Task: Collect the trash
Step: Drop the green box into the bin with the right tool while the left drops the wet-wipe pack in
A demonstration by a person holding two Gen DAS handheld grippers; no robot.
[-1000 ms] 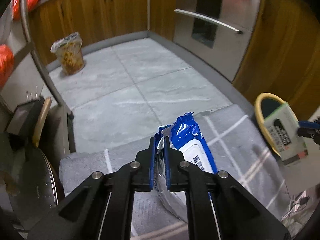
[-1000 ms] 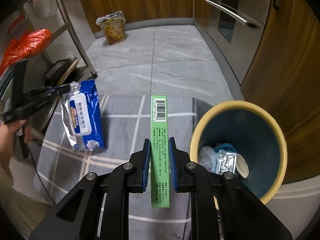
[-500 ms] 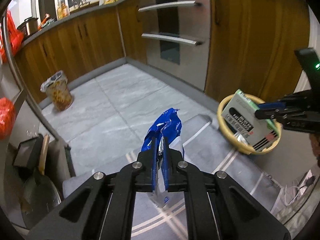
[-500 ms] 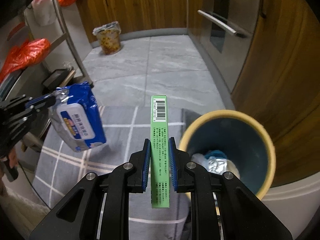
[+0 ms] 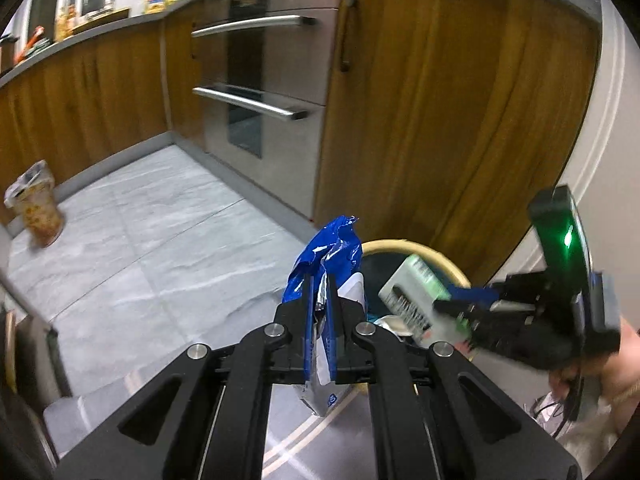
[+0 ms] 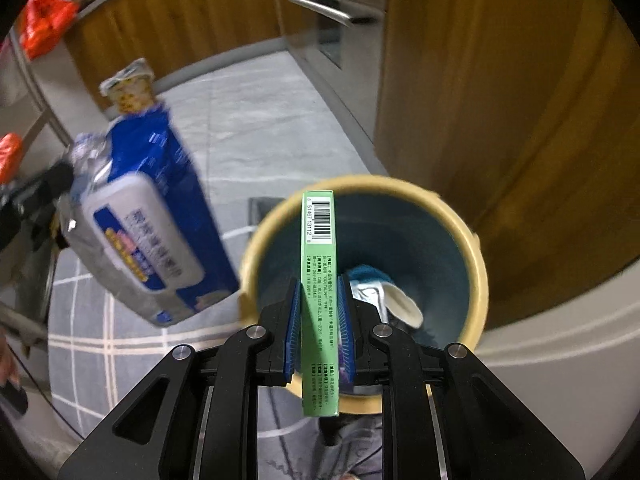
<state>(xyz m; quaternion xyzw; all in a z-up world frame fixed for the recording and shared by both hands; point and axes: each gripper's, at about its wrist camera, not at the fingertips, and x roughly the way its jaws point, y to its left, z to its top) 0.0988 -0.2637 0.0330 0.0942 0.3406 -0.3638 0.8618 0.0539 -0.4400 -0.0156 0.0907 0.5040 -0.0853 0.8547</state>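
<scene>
My left gripper is shut on a blue and silver wet-wipes pack, held in the air just left of the bin. The pack shows large in the right wrist view. My right gripper is shut on a green box with a barcode, held over the open bin. The bin is blue inside with a yellow rim and holds several pieces of trash. In the left wrist view the bin rim and the green box sit right of the pack.
Wooden cabinets and a steel oven front stand close behind the bin. A lined small bin stands far across the grey tile floor. A grey checked rug lies by the bin. A white curved wall is at right.
Both grippers moved toward the bin. The green box now hangs over the bin opening, and the wipes pack has come up close beside its rim.
</scene>
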